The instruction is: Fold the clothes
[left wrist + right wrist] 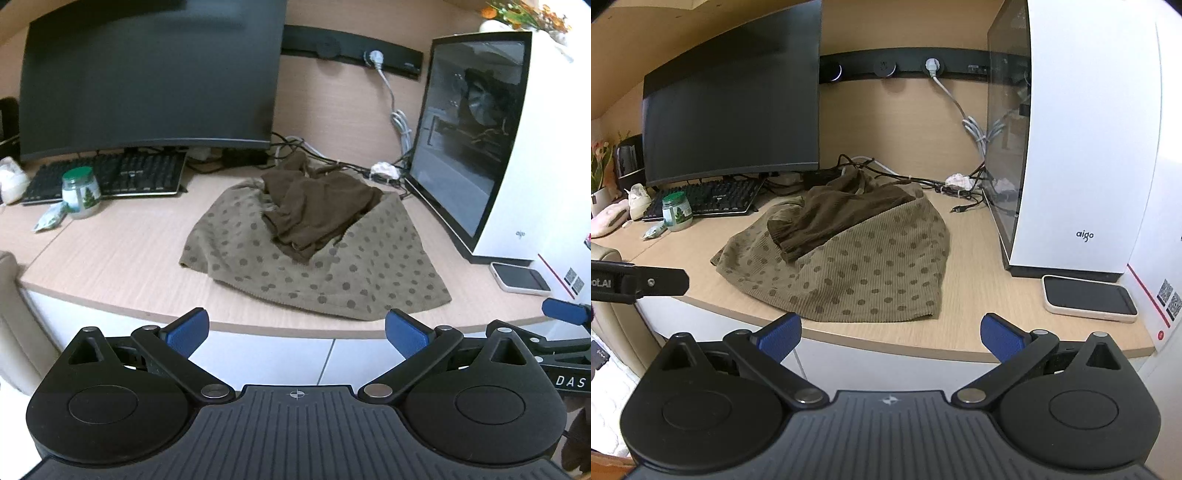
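My left gripper [297, 332] spread wide and empty short of the desk [110, 254], my right gripper [891, 334] likewise, dotted olive garment [314, 266] crumpled mid-desk under a dark brown garment [317, 206], green-lidded jar [80, 192] by the keyboard [110, 177], contents unclear.

"aigo" on white computer case [1086, 147]

Ribbed dotted cloth garment [864, 269]; matt wood-grain desk [979, 280].
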Tool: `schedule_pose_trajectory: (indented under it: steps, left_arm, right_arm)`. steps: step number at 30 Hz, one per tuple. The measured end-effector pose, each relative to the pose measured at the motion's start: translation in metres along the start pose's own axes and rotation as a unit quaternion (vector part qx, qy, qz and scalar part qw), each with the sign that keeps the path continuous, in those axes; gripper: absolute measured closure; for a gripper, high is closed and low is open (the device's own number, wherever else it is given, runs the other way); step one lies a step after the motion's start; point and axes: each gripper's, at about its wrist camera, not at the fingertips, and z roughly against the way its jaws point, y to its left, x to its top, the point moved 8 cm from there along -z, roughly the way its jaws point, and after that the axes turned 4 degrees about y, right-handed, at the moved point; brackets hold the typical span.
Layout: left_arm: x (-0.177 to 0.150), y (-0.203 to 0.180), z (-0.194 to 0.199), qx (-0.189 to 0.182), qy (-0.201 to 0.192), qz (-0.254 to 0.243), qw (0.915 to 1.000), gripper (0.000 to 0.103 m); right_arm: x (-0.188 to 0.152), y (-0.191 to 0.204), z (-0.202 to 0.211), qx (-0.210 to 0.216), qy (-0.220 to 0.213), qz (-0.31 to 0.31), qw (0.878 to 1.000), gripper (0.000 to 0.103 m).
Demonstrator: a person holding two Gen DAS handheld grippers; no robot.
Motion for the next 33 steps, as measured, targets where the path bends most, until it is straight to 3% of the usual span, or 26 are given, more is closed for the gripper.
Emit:
schedule_pose_trajectory:
  steps: [13,18,33]
  left_arm:
    - [0.001,0.003,0.004,-0.009,-0.003,0.013,0.9999,0.0]
    - [0.001,0.002,0.004,-0.011,-0.001,0.015,0.9998,0.0]
    - [0.0,0.003,0.003,-0.012,0.005,0.017,0.9998,0.0]
  right_arm:
    - [-0.01,0.011,-0.006,0.007,0.019,0.002,1.0,0.0]
    - [-0.005,0.02,0.001,0.023,0.004,0.008,1.0,0.0]
    - [-0.001,0.008,-0.001,0.026,0.009,-0.014,1.0,0.0]
